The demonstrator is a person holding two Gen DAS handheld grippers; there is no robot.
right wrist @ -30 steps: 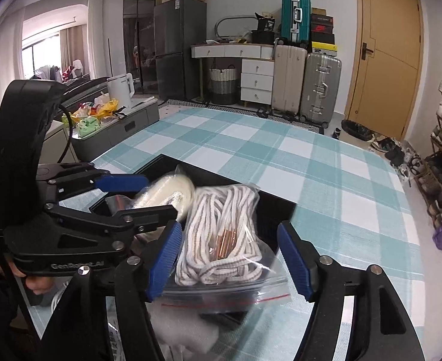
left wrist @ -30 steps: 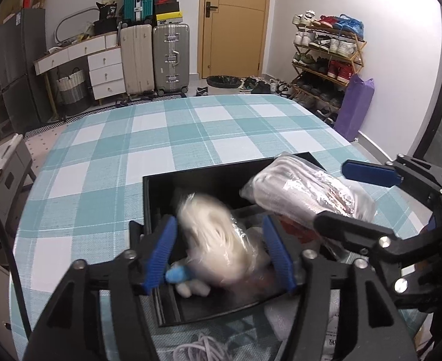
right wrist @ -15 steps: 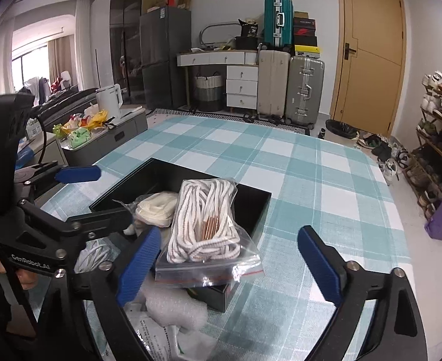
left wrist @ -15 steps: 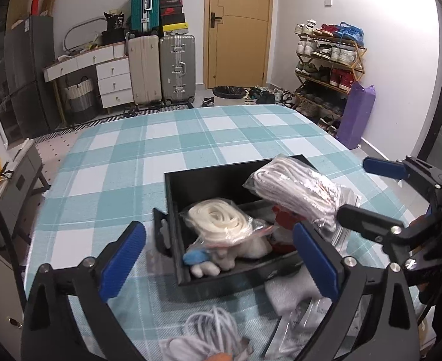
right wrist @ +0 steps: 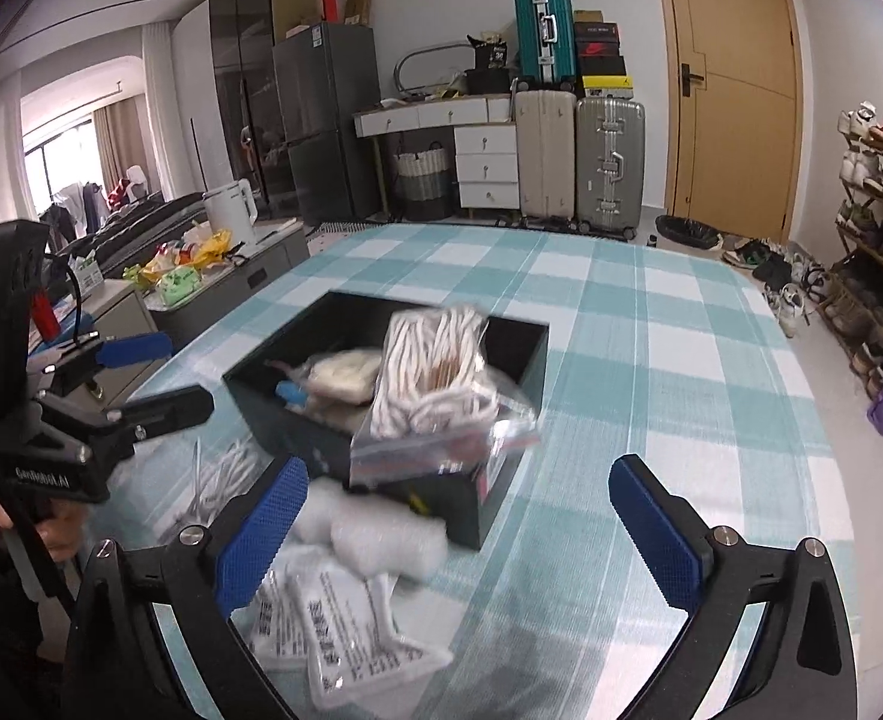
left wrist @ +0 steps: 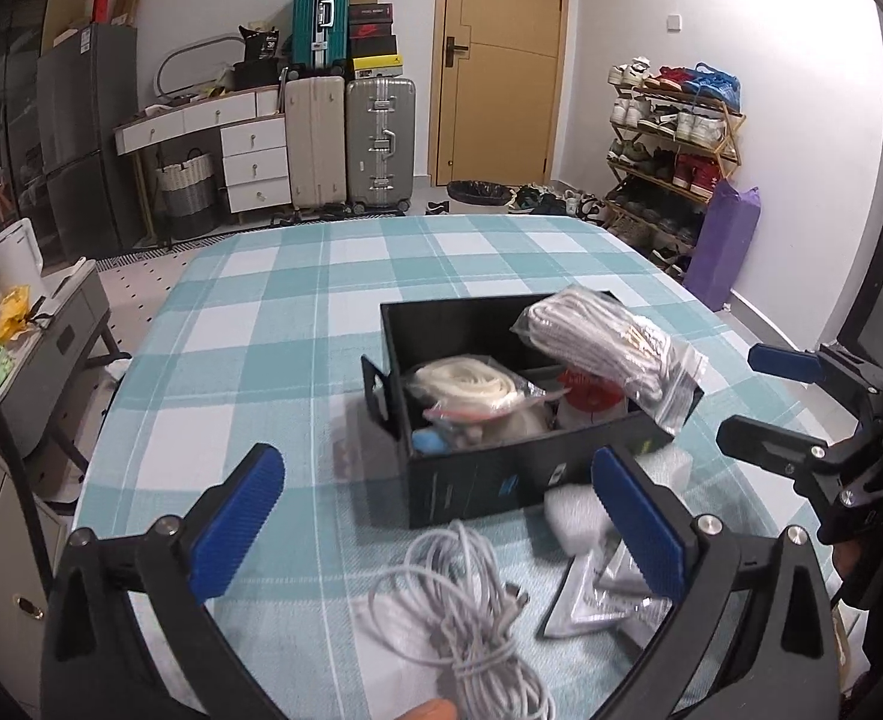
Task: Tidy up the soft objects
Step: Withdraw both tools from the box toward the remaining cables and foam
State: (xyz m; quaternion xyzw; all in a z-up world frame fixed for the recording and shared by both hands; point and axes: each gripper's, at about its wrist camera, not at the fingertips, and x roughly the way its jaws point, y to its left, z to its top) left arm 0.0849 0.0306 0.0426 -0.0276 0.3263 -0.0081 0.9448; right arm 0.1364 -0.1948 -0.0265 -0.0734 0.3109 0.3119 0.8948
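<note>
Black box (left wrist: 489, 480) is sitting mid-table, already holding two bagged items; the rope bag (left wrist: 606, 348) is overhanging its right rim, long axis running from the box interior out past the near-right corner; grey cable (left wrist: 459, 600), foam and packets are waiting outside; left gripper (left wrist: 435, 516) and right gripper (right wrist: 459, 522) have just been opening, nothing between the jaws.

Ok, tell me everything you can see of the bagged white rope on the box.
The bagged white rope is a coil of thick braided cord with copper-coloured ends, sealed in a clear zip bag. It lies tilted across the black box, its zip end overhanging the box's near corner. Neither tongs touch it.
</note>
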